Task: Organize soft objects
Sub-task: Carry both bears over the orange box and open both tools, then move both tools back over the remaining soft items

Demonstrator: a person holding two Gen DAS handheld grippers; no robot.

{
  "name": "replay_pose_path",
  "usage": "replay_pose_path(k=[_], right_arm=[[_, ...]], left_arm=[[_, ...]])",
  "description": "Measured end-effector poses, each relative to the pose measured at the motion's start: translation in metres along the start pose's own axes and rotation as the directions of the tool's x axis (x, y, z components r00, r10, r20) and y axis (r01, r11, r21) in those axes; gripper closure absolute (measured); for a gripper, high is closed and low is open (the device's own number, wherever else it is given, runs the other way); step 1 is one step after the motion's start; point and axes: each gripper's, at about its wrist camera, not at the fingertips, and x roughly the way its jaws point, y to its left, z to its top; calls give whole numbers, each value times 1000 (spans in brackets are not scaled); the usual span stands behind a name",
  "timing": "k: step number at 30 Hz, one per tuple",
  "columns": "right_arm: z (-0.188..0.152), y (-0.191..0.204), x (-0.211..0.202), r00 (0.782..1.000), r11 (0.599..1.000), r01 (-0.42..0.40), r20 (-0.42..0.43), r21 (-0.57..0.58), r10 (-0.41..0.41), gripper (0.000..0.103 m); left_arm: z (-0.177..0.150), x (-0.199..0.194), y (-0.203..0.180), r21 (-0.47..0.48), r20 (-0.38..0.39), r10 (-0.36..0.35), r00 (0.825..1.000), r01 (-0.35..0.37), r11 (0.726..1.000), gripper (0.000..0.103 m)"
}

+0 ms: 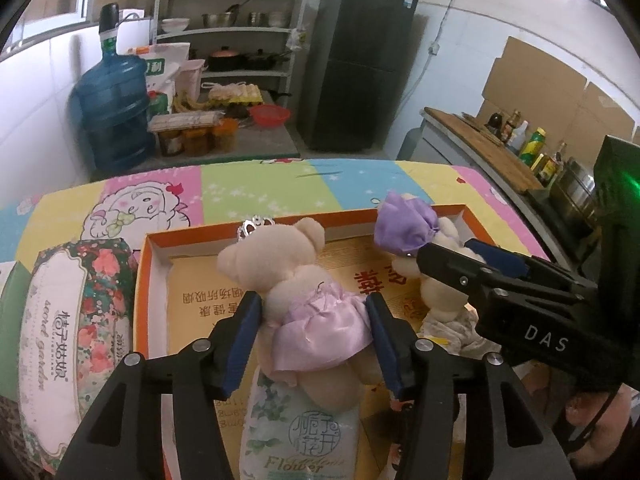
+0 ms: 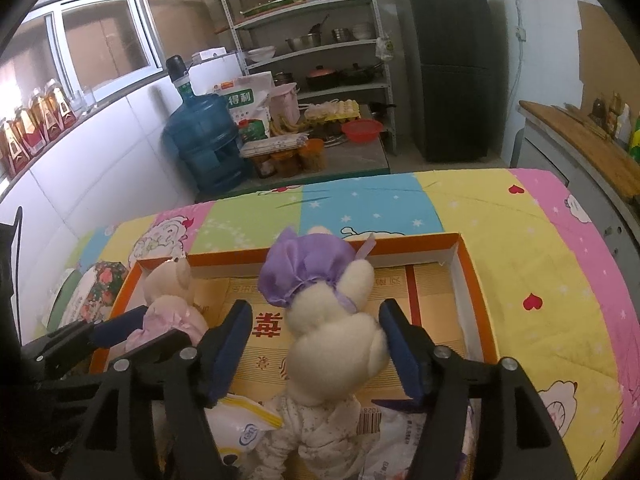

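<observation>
An orange-rimmed shallow box [image 1: 140, 280] lies on a colourful cartoon quilt [image 1: 260, 188]. A beige bear in a pink dress and a small crown [image 1: 288, 276] leans in the box's left part. My left gripper [image 1: 312, 304] straddles its skirt, blue pads on either side without squeezing. A white bear in a purple bonnet [image 2: 332, 320] stands to its right. Around that bear my right gripper [image 2: 316, 308] is open, with a gap at the left pad. Each gripper also shows in the other view: right gripper [image 1: 464, 256], left gripper [image 2: 132, 328].
A floral tissue pack [image 1: 300, 440] lies under the pink bear, and a flowered pack [image 1: 68, 320] lies left of the box. Patterned cloth [image 2: 316, 428] and a white-yellow packet [image 2: 244, 424] fill the box's near end. Beyond the quilt stand a water jug [image 2: 204, 140], shelves [image 2: 316, 40] and a dark fridge [image 2: 448, 64].
</observation>
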Motion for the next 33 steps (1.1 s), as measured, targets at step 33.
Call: replay_pose_path(k=[33], right_arm=[[-28,110,-146,944,983,-168,276,-71,181,35]], left_arm=[[-59,-167,36,22,335,138,932,-154,988,47]])
